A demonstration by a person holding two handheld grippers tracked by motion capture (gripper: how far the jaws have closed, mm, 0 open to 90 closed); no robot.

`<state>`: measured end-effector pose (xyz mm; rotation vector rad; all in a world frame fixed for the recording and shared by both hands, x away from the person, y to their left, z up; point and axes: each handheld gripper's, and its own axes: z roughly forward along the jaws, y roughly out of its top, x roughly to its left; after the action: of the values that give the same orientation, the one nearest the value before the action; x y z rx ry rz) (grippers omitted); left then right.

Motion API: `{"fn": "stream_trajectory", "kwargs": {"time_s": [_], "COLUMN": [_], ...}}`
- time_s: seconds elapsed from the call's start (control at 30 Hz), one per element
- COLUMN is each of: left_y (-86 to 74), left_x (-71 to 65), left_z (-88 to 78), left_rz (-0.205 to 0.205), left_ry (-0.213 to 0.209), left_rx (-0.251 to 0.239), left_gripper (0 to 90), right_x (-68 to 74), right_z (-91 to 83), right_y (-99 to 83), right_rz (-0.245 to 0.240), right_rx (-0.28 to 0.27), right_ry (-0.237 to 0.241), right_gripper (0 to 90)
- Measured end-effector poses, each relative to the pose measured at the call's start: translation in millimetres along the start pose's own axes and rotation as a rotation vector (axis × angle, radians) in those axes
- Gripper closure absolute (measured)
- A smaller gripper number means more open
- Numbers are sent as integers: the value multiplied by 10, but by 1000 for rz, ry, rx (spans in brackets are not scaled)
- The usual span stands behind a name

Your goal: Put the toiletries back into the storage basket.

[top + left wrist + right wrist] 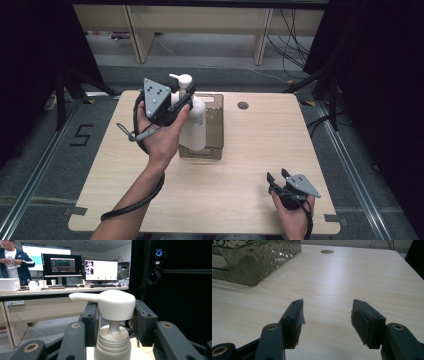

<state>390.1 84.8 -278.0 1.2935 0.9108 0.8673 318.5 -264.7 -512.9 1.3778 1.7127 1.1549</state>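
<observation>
A white pump bottle (pixel 193 126) stands upright over the brown see-through tray (pixel 215 125) at the back middle of the table; whether its base rests in the tray I cannot tell. My left gripper (pixel 182 100) is shut on the bottle just under its pump head (pixel 113 305), one black jaw on each side of the neck. In the left gripper view the spout points left. My right gripper (pixel 278 176) is low over the table's near right corner, open, with bare wood between its pads (pixel 293 315). The tray's wall (pixel 257 260) shows at far left there.
The light wooden table (pixel 250 150) has a round cable hole (pixel 243 105) right of the tray. Desk legs and cables lie on the floor beyond. Black curtains flank both sides. In the left gripper view, monitors (pixel 61 266) and a person stand at a far desk.
</observation>
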Motion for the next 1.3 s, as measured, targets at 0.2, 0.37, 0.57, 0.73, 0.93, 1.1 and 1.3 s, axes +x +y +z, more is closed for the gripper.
{"fn": "stream_trajectory", "kwargs": {"time_s": [0.2, 0.37, 0.57, 0.73, 0.93, 1.1, 1.3], "left_y": [-53, -96, -141, -186, -236, -244, -241], "left_x": [-5, 28, 43, 55, 70, 71, 76], "left_z": [78, 138, 190, 239, 278, 300, 324], "left_rz": [-1, 15, 13, 13, 12, 2, 4], "left_ry": [8, 14, 27, 39, 54, 58, 68], "left_rx": [17, 19, 32, 44, 54, 56, 56], "left_gripper": [590, 590, 590, 590, 590, 590, 590], "right_x": [-25, -30, -26, -24, 1, -25, -28], "right_z": [7, 11, 11, 8, 1, 11, 12], "right_y": [3, 3, 2, 3, -2, 2, 2], "right_rz": [-32, -37, -39, -32, -5, -40, -47], "right_rx": [-11, -11, -11, -11, 2, -12, -15], "right_ry": [-1, 0, 0, 1, 6, 3, 2], "right_gripper": [437, 436, 436, 435, 436, 435, 435]}}
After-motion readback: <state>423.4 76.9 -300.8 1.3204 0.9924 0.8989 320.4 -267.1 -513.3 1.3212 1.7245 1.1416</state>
